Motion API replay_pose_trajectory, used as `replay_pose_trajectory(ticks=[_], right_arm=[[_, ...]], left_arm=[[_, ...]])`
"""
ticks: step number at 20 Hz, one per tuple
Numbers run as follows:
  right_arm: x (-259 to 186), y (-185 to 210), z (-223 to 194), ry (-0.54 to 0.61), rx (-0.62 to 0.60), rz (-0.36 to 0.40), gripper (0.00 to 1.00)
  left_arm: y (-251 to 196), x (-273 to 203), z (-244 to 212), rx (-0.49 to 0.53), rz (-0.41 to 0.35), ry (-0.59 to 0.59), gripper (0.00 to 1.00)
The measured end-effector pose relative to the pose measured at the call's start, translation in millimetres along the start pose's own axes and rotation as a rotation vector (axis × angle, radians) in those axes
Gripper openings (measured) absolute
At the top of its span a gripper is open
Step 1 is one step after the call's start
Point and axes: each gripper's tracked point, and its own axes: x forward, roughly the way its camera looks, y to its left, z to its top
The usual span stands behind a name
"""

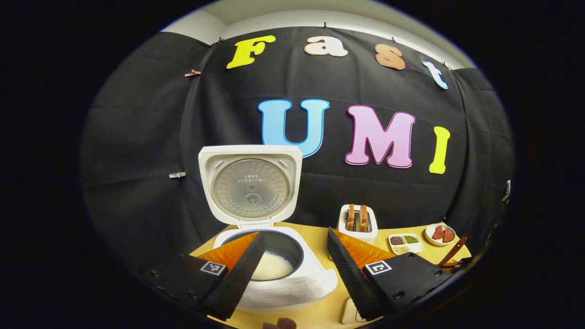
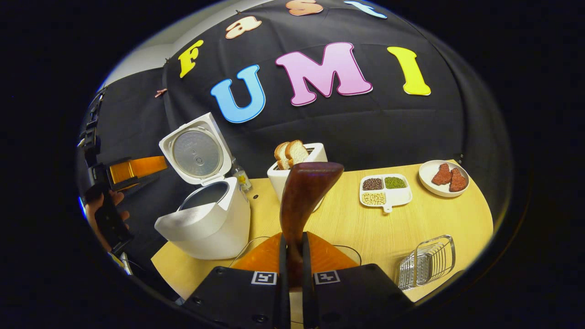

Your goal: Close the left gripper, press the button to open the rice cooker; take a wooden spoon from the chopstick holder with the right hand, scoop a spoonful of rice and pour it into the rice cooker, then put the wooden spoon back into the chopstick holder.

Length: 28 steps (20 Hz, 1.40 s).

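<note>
Right tool (image 2: 292,269) gripping spoon (image 2: 302,196) handle, bowl up, lifted above surface (image 2: 356,219). Left tool (image 1: 292,269) hanging apart over open cooker (image 1: 274,260). Next: keeping spoon level while scooping rice, avoiding spills.

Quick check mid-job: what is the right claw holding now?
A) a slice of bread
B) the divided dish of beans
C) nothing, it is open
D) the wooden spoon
D: in the right gripper view the right claw is shut on the handle of the wooden spoon, its bowl pointing up.
</note>
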Motion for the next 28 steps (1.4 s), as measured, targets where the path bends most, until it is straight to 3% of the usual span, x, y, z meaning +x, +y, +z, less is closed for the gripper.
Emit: replay_pose_trajectory(ticks=[7,18,23,28], right_arm=[[6,-7,-18,0.026,-0.081,-0.062,0.15],[19,-12,-58,0.07,-0.317,-0.247,0.15],[27,25,-84,0.103,-0.235,-0.21,0.15],[29,36,-88,0.09,0.105,-0.175,0.15]], left_arm=[[34,-26,4,-0.019,0.029,-0.01,0.95],[55,-48,-24,-0.03,-0.024,-0.011,0.96],[68,-53,-24,-0.011,-0.036,-0.012,0.96],[69,-61,-31,-0.012,-0.059,0.006,0.96]])
